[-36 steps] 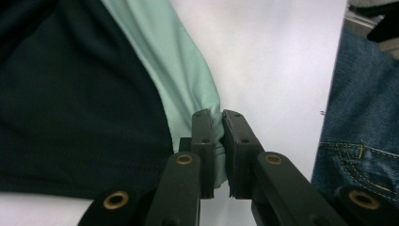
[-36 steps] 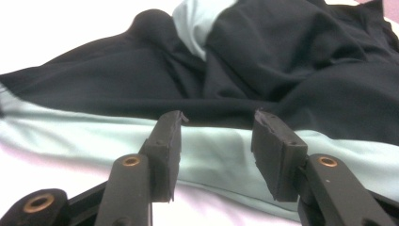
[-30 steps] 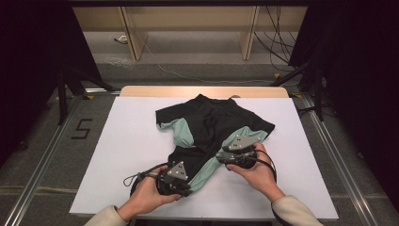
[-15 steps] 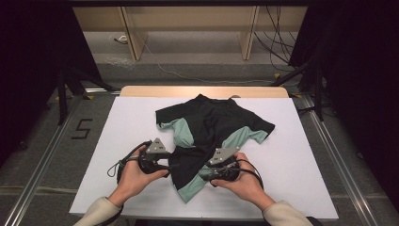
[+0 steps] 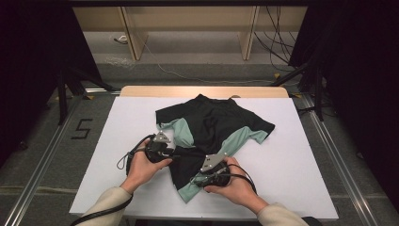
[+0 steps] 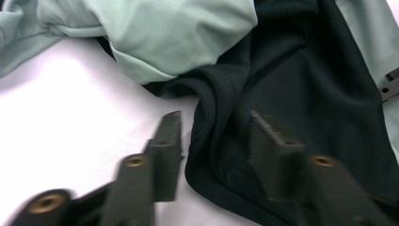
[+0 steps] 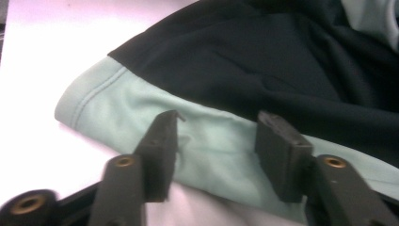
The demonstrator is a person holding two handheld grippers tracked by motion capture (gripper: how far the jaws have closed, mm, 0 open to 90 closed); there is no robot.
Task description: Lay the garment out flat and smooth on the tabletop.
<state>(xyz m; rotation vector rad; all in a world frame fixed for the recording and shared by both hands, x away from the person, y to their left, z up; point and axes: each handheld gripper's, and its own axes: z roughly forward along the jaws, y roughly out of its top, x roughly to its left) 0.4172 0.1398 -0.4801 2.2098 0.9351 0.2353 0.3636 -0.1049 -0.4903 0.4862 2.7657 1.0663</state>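
Observation:
A black shirt (image 5: 214, 125) with mint-green panels lies crumpled on the white table (image 5: 301, 160). My left gripper (image 5: 175, 155) is at the shirt's left edge, pointing right. In the left gripper view its jaws have just been closing but still stand apart (image 6: 214, 125). They straddle a folded black edge (image 6: 207, 141) without pressing on it. My right gripper (image 5: 194, 180) is at the near hem, pointing left. Its jaws have also just been closing and remain open (image 7: 216, 117) over the mint-green hem band (image 7: 207, 141), which lies flat beneath them.
The table's far edge is a wooden strip (image 5: 202, 91). Beyond it stand wooden shelf legs (image 5: 134, 37) with cables (image 5: 277, 52) on the floor. Metal rails (image 5: 42, 165) run along both sides, and a "5" (image 5: 82, 128) is marked on the floor at left.
My left gripper moved left and away from me to the shirt's left edge. My right gripper moved left and toward me, down to the near hem. The shirt has hardly shifted.

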